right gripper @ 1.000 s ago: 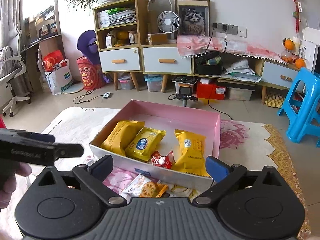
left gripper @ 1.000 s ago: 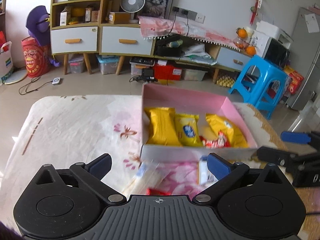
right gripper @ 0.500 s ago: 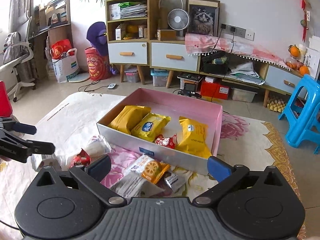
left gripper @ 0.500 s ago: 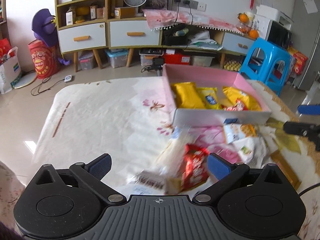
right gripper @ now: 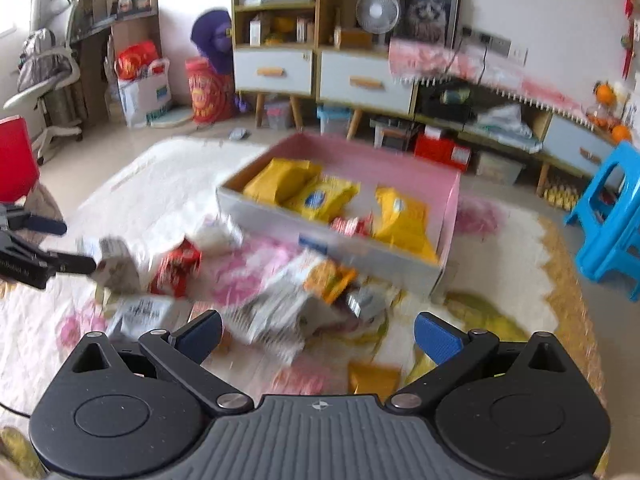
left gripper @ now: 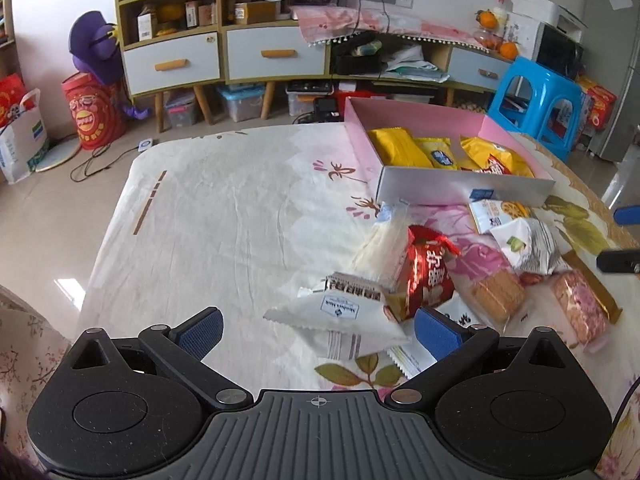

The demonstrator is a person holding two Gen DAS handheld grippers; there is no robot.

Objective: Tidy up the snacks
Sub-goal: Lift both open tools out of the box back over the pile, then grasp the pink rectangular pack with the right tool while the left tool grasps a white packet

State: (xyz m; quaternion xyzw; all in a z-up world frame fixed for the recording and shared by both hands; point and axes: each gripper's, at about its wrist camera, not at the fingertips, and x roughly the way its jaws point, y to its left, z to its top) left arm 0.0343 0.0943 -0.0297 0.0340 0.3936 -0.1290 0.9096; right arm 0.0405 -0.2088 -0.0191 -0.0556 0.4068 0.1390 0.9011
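Note:
A pink box (left gripper: 460, 190) on the flowered cloth holds yellow snack packs (left gripper: 400, 148) and a small red one; the right wrist view shows it too (right gripper: 332, 236). Loose snacks lie in front of it: a red bag (left gripper: 430, 276), a white packet (left gripper: 344, 320), a grey-white bag (left gripper: 528, 244) and wrapped biscuits (left gripper: 496, 292). My left gripper (left gripper: 318, 330) is open, low over the cloth, with the white packet between its fingers, not gripped. My right gripper (right gripper: 318, 334) is open above the blurred pile of packets (right gripper: 288, 308).
The table is covered by a cream flowered cloth (left gripper: 224, 216). Behind it stand a cabinet with drawers (left gripper: 224, 56), a blue stool (left gripper: 536, 96) and floor clutter. A red chair (right gripper: 16, 160) is at the left in the right wrist view.
Both grippers have drawn back from the box, so the loose snack pile has come into view. The left one now sits low by the white packet. Both stay open.

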